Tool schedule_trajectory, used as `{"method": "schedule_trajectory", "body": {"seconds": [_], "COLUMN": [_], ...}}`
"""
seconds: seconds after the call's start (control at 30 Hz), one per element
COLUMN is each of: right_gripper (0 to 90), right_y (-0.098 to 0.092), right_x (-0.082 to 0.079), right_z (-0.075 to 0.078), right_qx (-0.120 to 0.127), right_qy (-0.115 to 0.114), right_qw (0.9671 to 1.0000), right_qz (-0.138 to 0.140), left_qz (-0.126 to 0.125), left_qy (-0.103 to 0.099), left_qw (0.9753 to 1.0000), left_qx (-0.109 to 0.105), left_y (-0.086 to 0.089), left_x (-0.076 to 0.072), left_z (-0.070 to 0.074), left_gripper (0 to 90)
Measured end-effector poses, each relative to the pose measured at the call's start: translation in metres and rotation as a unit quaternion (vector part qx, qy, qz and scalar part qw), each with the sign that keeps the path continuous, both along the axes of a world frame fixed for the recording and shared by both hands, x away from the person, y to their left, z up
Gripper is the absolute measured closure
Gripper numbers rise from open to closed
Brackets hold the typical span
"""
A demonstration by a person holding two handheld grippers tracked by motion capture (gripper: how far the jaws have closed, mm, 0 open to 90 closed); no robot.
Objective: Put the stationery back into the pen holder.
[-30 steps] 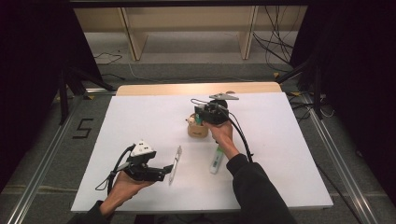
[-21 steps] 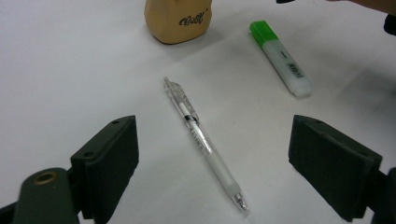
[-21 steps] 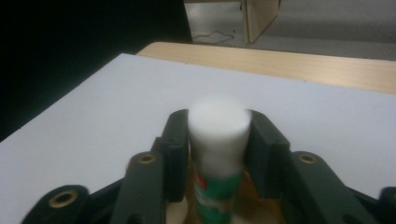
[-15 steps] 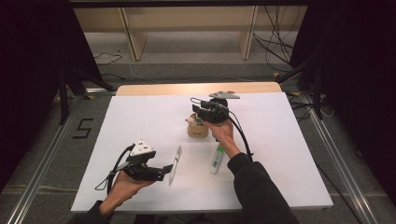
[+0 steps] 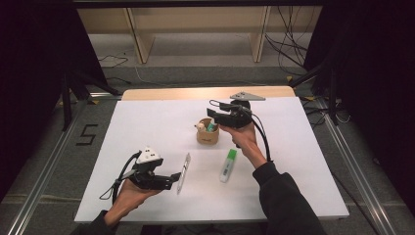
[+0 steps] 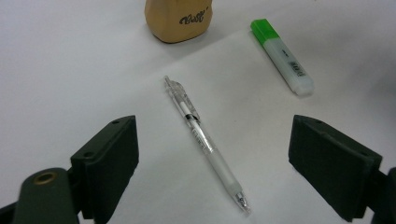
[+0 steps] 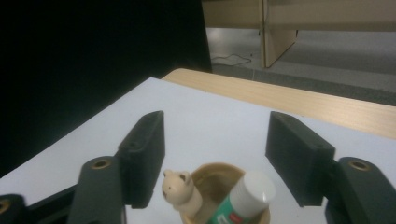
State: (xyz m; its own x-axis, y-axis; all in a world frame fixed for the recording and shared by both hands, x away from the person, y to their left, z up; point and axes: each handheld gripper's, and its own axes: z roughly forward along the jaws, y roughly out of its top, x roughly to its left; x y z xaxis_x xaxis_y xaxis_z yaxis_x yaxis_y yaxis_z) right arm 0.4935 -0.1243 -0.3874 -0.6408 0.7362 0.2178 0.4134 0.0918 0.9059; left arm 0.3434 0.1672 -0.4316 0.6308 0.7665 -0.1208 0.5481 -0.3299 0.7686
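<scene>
My right gripper [image 7: 215, 158] spread above the cup [image 7: 219, 186], bear figure visible there, my left gripper [image 6: 215, 163] released over one pen [image 6: 205, 140], one highlighter [image 6: 282, 56].

"5" on floor [image 5: 87, 134].

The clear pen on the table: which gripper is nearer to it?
Left. The left gripper sits just beside the clear pen, jaws open toward it. The right gripper is farther off, above the tan cup.

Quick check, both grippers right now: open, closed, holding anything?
Left gripper: open, empty, jaws either side of the clear pen lying on the table.
Right gripper: open, empty, above the tan holder containing a white-capped tube.
</scene>
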Motion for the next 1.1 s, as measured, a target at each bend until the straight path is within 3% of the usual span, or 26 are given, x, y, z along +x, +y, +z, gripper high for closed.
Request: {"method": "schedule_trajectory", "body": {"seconds": [0.3, 0.8, 1.1], "right_gripper": [29.6, 28.0, 28.0], "right_y": [-0.017, -0.038, -0.042], "right_x": [-0.019, -0.043, -0.054], "right_z": [0.004, -0.021, -0.030], "right_qx": [-0.017, -0.038, -0.066], "right_qy": [0.013, 0.032, 0.042], "right_qw": [0.9997, 0.9987, 0.9966], "right_qz": [0.010, 0.015, 0.026], "left_qz": [0.005, 0.008, 0.007], "left_qy": [-0.002, -0.005, -0.009], "left_qw": [1.0000, 0.9999, 0.9999], "left_qx": [-0.002, -0.004, -0.005], "left_y": [0.001, 0.003, 0.002], "left_x": [0.000, 0.000, -0.001], "left_z": [0.001, 0.002, 0.004], "left_gripper": [15.8, 15.7, 15.7]}}
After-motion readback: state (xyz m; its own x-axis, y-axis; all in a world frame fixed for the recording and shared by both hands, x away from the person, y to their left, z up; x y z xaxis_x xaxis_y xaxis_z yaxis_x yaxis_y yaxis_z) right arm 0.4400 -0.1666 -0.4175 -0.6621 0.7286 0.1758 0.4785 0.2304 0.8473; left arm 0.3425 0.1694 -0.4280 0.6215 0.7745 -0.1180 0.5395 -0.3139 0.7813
